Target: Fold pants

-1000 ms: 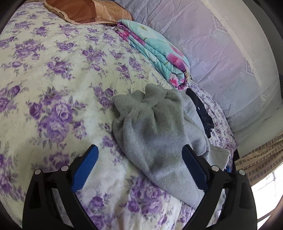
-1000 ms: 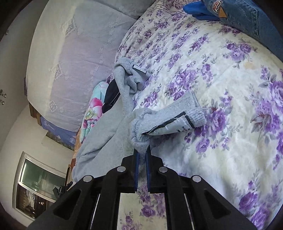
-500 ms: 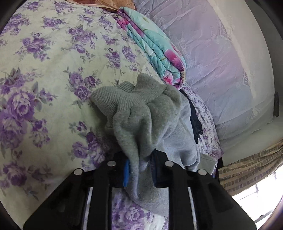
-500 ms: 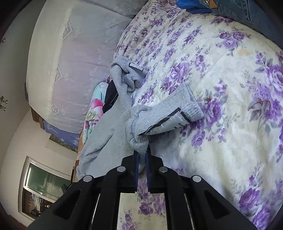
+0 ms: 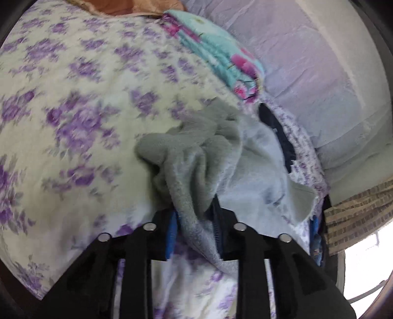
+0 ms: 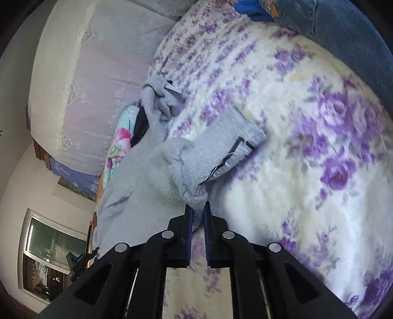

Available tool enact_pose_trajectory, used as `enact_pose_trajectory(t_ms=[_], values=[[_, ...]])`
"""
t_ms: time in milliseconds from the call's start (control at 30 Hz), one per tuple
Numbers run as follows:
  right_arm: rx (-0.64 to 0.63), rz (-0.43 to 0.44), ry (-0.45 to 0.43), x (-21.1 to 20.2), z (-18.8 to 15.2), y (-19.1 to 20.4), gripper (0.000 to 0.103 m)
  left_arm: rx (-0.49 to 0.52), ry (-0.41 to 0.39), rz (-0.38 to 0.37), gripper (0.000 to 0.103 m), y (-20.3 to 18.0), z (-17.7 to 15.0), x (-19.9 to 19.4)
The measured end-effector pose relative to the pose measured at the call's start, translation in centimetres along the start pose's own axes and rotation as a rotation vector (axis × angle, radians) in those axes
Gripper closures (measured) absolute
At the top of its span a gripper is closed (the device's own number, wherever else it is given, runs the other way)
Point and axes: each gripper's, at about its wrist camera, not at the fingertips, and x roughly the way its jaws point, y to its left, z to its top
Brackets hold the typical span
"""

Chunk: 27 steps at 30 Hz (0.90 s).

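Grey sweatpants (image 5: 201,157) lie bunched on a bed with a purple-flowered sheet (image 5: 61,122). A thick fold of them fills the gap between the blue pads of my left gripper (image 5: 195,211), whose jaws are opening while the cloth still touches both pads. In the right wrist view the pants (image 6: 147,186) stretch away to the left, and a ribbed end with a black-edged strip (image 6: 235,147) lies on the sheet. My right gripper (image 6: 197,207) pinches a small gathered bunch of the grey cloth; its jaws are opening slightly.
A folded turquoise quilt (image 5: 221,49) and a dark garment (image 5: 282,137) lie just beyond the pants, beside a pale lavender cover (image 5: 319,73). Blue jeans (image 6: 343,29) and a blue cloth (image 6: 250,12) sit at the far edge of the sheet. A window (image 6: 49,257) shows at lower left.
My left gripper went from wide open in front of the pants to closed on a fold, and has since widened a little. The right gripper kept its pinch and shifted slightly.
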Motion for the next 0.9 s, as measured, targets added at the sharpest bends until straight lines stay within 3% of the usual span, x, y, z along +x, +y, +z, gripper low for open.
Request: enact_pose_trajectory(t_ms=[33,100,167,233,300,400,567,700,767,833,900], values=[[-0.011,-0.005,0.004,-0.4,0.1,0.2,0.089,-0.016,-0.014,0.004,0.050,0.6,-0.2,-0.2],[-0.045,-0.041,-0.032,-2.1,0.6,1.0,0.074,-0.014,-0.044,-0.030,0.049,0.9,0.0,-1.5],[-0.081,-0.066,-0.098,-4.2,1.5,1.8,0.067,0.034,-0.141,0.046,0.044,-0.1,0.5,-3.5],[-0.096,-0.047,-0.153,-5.6,2.7,2.6,0.066,0.105,-0.252,0.141,0.036,-1.7,1.2,-5.4],[-0.105,-0.022,-0.180,-5.6,4.0,3.5,0.065,0.148,-0.293,0.106,0.036,-3.5,1.6,-6.4],[-0.106,0.035,-0.170,-3.6,5.9,5.0,0.065,0.237,-0.246,0.003,0.032,-7.6,2.0,-5.3],[-0.101,0.077,-0.066,3.7,9.0,8.2,0.068,0.433,-0.145,-0.029,0.025,-14.9,0.4,1.2],[-0.081,0.042,-0.039,8.3,11.5,9.6,0.074,0.553,-0.071,0.001,0.025,-18.2,-0.7,7.8],[-0.061,0.003,-0.034,10.0,12.6,9.5,0.074,0.584,-0.079,0.065,0.024,-18.5,-0.2,10.4],[-0.018,-0.019,-0.018,11.7,13.8,9.0,0.074,0.572,-0.094,0.126,0.023,-17.9,0.7,12.2],[0.026,-0.033,0.006,13.3,14.7,8.5,0.074,0.491,-0.088,0.127,0.019,-15.9,2.3,13.4]])
